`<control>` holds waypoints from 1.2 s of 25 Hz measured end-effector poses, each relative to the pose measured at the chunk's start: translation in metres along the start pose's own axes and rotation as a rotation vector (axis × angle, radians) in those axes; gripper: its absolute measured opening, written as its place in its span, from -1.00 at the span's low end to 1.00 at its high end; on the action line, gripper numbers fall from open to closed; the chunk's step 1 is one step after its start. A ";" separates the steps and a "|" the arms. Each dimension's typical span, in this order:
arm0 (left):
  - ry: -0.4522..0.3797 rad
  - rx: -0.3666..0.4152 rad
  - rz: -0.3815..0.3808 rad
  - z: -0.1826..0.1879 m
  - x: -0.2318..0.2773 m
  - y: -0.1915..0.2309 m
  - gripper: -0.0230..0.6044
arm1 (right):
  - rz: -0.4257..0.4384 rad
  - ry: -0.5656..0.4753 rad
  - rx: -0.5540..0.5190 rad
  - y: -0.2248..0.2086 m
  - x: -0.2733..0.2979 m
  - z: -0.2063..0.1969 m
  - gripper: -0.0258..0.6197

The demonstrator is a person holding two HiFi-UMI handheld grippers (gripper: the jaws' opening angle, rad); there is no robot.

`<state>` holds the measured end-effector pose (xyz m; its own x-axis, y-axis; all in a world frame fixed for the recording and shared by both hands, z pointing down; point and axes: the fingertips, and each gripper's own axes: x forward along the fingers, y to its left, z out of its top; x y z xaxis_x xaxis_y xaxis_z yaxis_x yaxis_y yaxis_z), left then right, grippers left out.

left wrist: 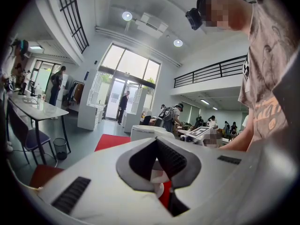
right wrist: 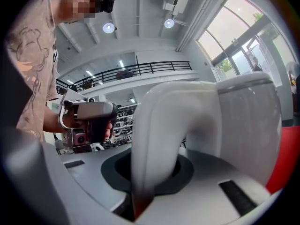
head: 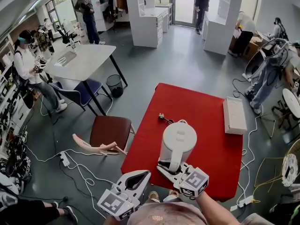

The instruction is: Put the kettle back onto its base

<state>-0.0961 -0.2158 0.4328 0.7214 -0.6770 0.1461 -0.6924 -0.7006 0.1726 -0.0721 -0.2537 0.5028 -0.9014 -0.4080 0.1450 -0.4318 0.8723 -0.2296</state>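
Head view: white kettle (head: 178,142) upright near the near edge of the red table (head: 211,102), handle toward the person; right gripper (head: 171,167) at the handle; left gripper (head: 140,176) off the near edge, idle. Base not visible, presumably under the kettle. Left gripper view: left gripper (left wrist: 157,140) jaws meet at the tips, nothing between. Right gripper view: right gripper (right wrist: 150,182) jaws pinch the kettle handle (right wrist: 164,125). Step judged: final seating. Next: confirm the kettle sits flat, then release.
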 end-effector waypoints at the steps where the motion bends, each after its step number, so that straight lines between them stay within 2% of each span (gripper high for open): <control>1: 0.002 0.000 -0.002 0.000 -0.001 0.000 -0.93 | -0.001 -0.003 -0.005 0.003 0.000 0.000 -0.72; 11: 0.024 -0.004 -0.015 -0.006 -0.001 -0.003 -0.93 | -0.006 -0.017 -0.038 0.027 0.000 -0.009 -0.72; 20: 0.026 -0.017 -0.021 -0.013 0.000 -0.007 -0.93 | -0.057 -0.023 -0.086 0.040 -0.002 -0.024 -0.72; 27: 0.026 -0.019 -0.025 -0.016 -0.001 -0.012 -0.93 | -0.093 -0.005 -0.068 0.046 -0.008 -0.028 -0.72; 30: 0.028 -0.023 -0.026 -0.016 -0.003 -0.011 -0.93 | -0.092 -0.027 -0.084 0.044 -0.007 -0.030 -0.72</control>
<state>-0.0901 -0.2025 0.4461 0.7392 -0.6521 0.1684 -0.6734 -0.7121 0.1986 -0.0842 -0.2045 0.5206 -0.8592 -0.4933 0.1357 -0.5093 0.8500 -0.1347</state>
